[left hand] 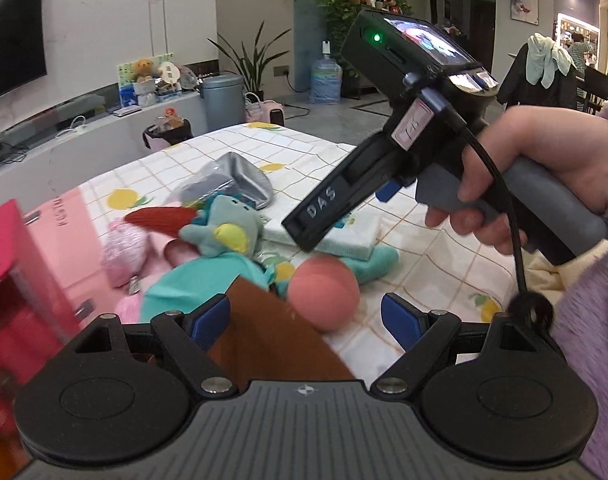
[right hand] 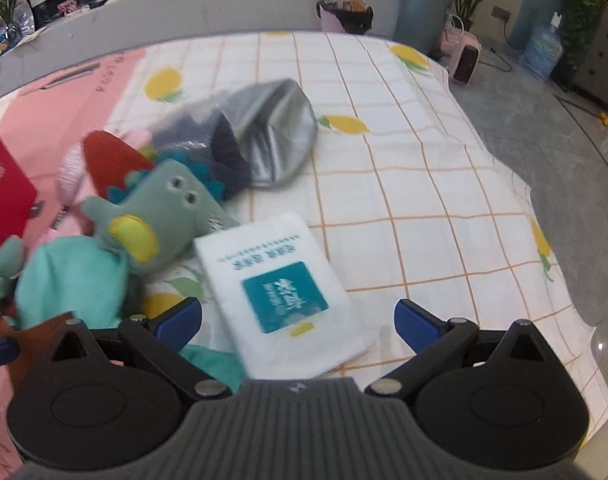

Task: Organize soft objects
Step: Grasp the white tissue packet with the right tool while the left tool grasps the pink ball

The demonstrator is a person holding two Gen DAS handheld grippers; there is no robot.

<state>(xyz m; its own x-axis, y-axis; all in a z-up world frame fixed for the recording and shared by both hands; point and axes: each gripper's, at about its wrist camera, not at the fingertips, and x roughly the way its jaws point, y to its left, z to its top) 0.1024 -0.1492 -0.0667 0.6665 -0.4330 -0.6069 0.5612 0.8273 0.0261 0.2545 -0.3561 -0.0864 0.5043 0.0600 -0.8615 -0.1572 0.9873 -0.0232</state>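
My left gripper (left hand: 305, 318) is open low over the table. A brown flap (left hand: 272, 332) lies against its left finger, and a pink ball (left hand: 323, 292) sits just ahead between the fingers. Beyond lie a teal cloth (left hand: 208, 280), a grey-green plush dinosaur (left hand: 220, 228) and a red plush piece (left hand: 160, 218). My right gripper (right hand: 298, 320) is open above a white tissue pack (right hand: 280, 284), with nothing between its fingers. To its left are the dinosaur (right hand: 156, 216) and the teal cloth (right hand: 64, 280). A hand (left hand: 543, 176) holds the right tool's housing (left hand: 383, 160).
A crumpled silver bag (right hand: 272, 136) with dark cloth lies behind the toys. A red box (left hand: 8, 264) stands at the left on a pink sheet (right hand: 64, 104). A pink plush (left hand: 124, 252) sits beside it. The lemon-print tablecloth (right hand: 423, 200) stretches right to the table's edge.
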